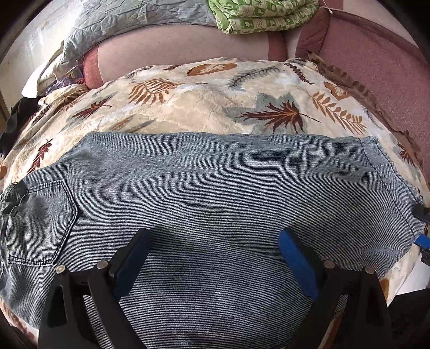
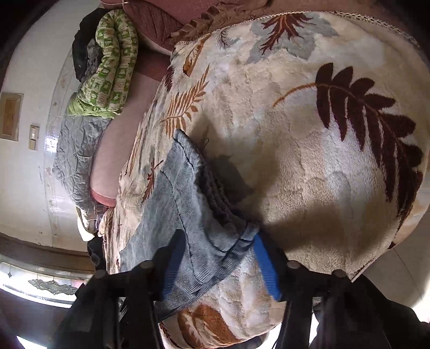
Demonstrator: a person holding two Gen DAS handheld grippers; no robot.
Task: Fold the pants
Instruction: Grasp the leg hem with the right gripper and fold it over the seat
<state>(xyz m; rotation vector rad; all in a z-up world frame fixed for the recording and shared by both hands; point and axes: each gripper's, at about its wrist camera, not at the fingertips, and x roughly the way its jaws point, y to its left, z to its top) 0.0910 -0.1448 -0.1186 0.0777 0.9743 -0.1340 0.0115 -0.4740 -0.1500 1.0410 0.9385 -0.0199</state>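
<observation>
Left wrist view: above the pants (image 1: 209,193), angled down across their width, close, toward the sofa back (image 1: 371,67).
Right wrist view: low at the leg hem, close, facing along the leaf-print blanket (image 2: 295,161).
Shared: pants (image 2: 188,214), blanket (image 1: 201,107), green bundle (image 1: 258,16) (image 2: 113,67).

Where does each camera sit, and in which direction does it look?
Left wrist view: it sits on the left gripper, looks down along wide-open fingers at the jeans spread on the leaf-print blanket; the right gripper's tip peeks in at the right edge.
Right wrist view: it sits on the right gripper, looks down at the jeans' hem end, which lies between its blue pads.
Both share jeans, blanket, green patterned quilt and grey quilt.
</observation>
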